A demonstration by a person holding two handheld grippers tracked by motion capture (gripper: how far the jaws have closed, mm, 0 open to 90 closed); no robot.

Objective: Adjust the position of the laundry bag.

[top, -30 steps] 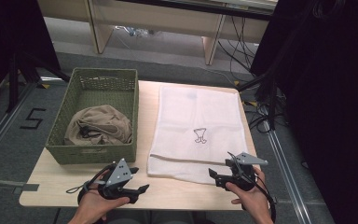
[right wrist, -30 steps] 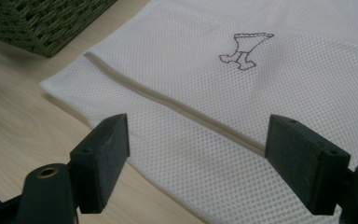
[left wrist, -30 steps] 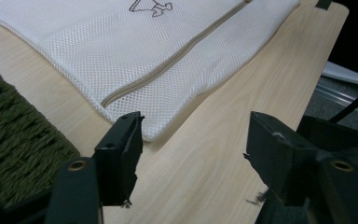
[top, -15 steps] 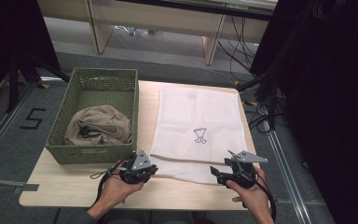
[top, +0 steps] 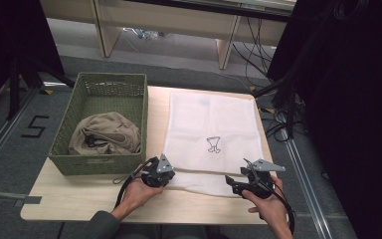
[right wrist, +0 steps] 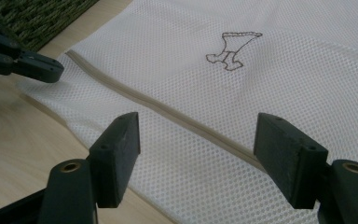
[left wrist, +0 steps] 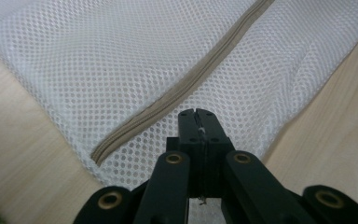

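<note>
left tool (top: 171,175) moved to mesh bag (top: 214,134) | zipper (left wrist: 186,84) runs across near end

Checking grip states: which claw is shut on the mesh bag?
The left claw, pinched shut on the mesh bag below its zipper; the right claw stands open.

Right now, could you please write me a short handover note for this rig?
Left claw: shut at the white mesh bag's near left corner, beside the zipper's end; whether it pinches mesh is unclear.
Right claw: open, low over the bag's near edge, holding nothing.
Bag lies flat on the table, zipper looks closed; beige garment sits in the green basket.
Done: nothing yet. To do: probably unzip the bag and load the garment.
</note>
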